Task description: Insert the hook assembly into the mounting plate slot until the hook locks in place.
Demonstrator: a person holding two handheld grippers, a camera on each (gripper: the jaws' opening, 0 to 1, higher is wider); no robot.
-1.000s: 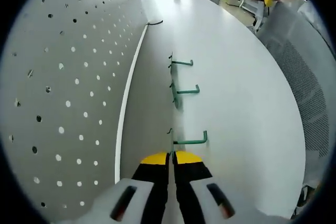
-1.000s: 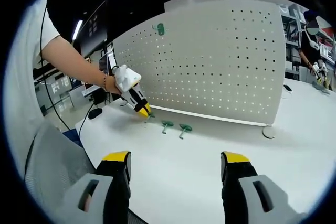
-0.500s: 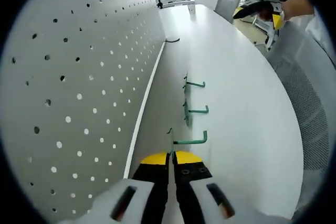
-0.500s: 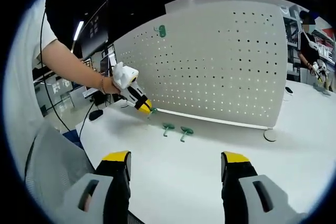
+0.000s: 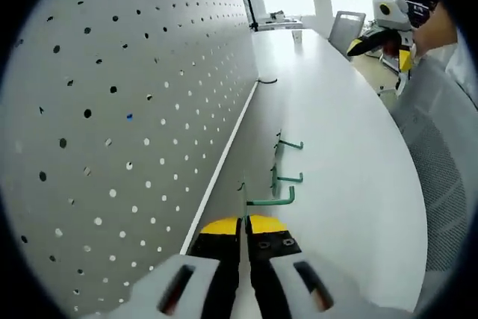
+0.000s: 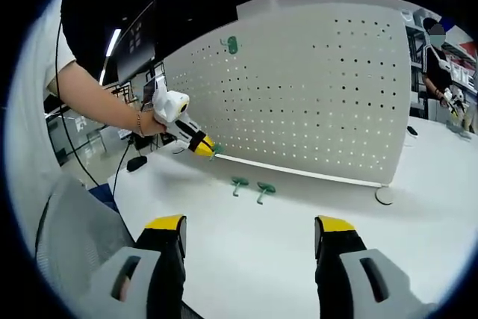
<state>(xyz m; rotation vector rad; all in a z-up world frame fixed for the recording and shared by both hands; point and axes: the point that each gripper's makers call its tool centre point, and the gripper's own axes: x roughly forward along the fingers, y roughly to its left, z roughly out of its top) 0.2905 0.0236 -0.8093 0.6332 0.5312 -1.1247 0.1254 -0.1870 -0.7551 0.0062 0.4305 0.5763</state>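
Note:
My left gripper [image 5: 244, 222] is shut on the flat base of a green hook [image 5: 270, 201], held off the white table [image 5: 336, 155] close to the white pegboard [image 5: 112, 110]. In the right gripper view the left gripper [image 6: 203, 146] shows with the green hook [image 6: 216, 152] at its tip, near the pegboard's [image 6: 321, 102] lower left. Two more green hooks [image 6: 238, 182] [image 6: 264, 188] lie on the table. Another green hook [image 6: 232, 45] hangs high on the board. My right gripper [image 6: 250, 225] is open with nothing between its fingers, well back from the board.
A mesh chair back [image 6: 67, 237] stands at the lower left of the right gripper view. The pegboard's round foot [image 6: 385, 194] rests on the table at the right. A person [image 6: 437, 65] stands far behind. A black cable [image 5: 265, 81] lies beside the board's base.
My left gripper has risen off the table with the green hook and swung closer to the pegboard. The right gripper has stayed where it was.

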